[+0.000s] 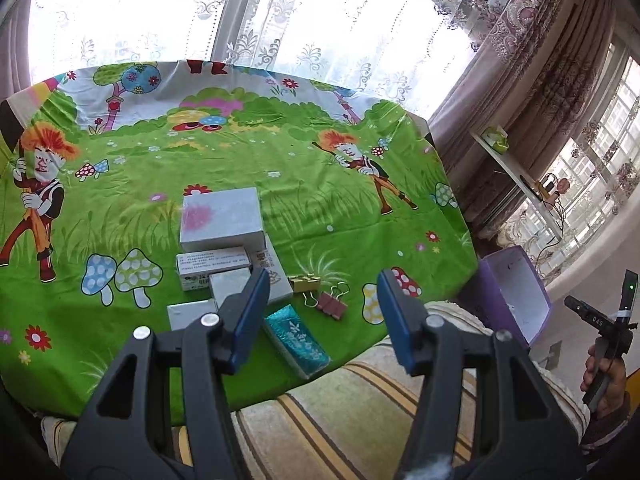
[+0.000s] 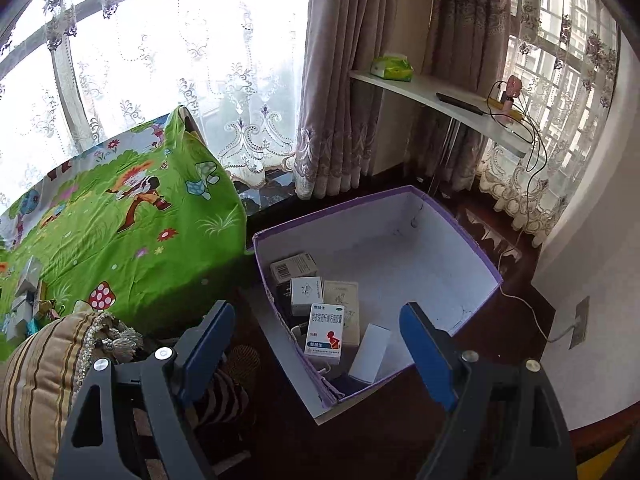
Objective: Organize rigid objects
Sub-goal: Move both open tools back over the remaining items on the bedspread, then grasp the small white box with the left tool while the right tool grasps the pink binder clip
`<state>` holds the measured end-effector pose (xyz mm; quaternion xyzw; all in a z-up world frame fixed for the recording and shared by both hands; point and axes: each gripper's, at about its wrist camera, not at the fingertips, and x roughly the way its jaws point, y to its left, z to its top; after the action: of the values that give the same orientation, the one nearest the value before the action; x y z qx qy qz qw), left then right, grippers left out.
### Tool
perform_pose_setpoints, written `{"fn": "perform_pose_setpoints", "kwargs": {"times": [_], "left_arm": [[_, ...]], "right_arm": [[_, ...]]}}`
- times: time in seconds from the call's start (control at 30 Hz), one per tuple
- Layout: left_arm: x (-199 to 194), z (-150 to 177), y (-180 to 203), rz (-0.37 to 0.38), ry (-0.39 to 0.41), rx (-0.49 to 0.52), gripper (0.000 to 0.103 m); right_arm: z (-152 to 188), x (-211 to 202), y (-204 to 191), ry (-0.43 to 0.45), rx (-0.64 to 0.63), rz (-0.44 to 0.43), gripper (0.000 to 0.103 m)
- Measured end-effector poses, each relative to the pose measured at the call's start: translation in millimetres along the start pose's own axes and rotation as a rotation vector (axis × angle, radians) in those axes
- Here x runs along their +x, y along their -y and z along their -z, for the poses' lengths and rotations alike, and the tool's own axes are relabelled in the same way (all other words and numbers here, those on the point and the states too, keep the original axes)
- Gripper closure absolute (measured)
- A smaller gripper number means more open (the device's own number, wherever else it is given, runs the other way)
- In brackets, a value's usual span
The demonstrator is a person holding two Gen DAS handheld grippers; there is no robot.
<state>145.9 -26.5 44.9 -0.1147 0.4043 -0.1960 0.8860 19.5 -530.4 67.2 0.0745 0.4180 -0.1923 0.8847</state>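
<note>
My left gripper (image 1: 322, 292) is open and empty above the near edge of a table with a green cartoon cloth (image 1: 328, 208). On the cloth lie a large white box (image 1: 222, 220), several small white boxes (image 1: 212, 262), a teal packet (image 1: 298, 340), a gold binder clip (image 1: 304, 282) and a pink binder clip (image 1: 330, 306). My right gripper (image 2: 316, 340) is open and empty above a purple storage box (image 2: 472, 248) on the floor. Inside it lie several small boxes, among them a white medicine box with a red figure (image 2: 326, 334) and a plain white box (image 2: 370, 354).
A striped cushion (image 2: 36, 384) lies beside the table. The purple box also shows in the left wrist view (image 1: 516, 292), right of the table. A white wall shelf (image 2: 440, 100) holds a tissue pack and cables. Curtains and windows stand behind. A cable runs to a wall socket (image 2: 578, 322).
</note>
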Motion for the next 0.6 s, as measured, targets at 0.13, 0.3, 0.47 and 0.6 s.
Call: {"fn": "perform_pose_setpoints", "kwargs": {"times": [0.13,0.3,0.47,0.6], "left_arm": [[8,1,-30,-0.108,-0.055,-0.087,0.043],[16,6,-68,-0.181,-0.117,-0.197,0.043],[37,17,-65,-0.263,-0.226,-0.135,0.035],[51,24,-69,-0.289,-0.284,-0.143,0.031]], "right_arm": [[9,14,-18,-0.043,0.009,-0.143,0.017],[-11,20,-69,-0.055,-0.069,-0.263,0.017],[-34,24,-129,-0.081,-0.171,-0.332,0.017],[-38,30,-192,-0.139,-0.316,-0.370,0.017]]}}
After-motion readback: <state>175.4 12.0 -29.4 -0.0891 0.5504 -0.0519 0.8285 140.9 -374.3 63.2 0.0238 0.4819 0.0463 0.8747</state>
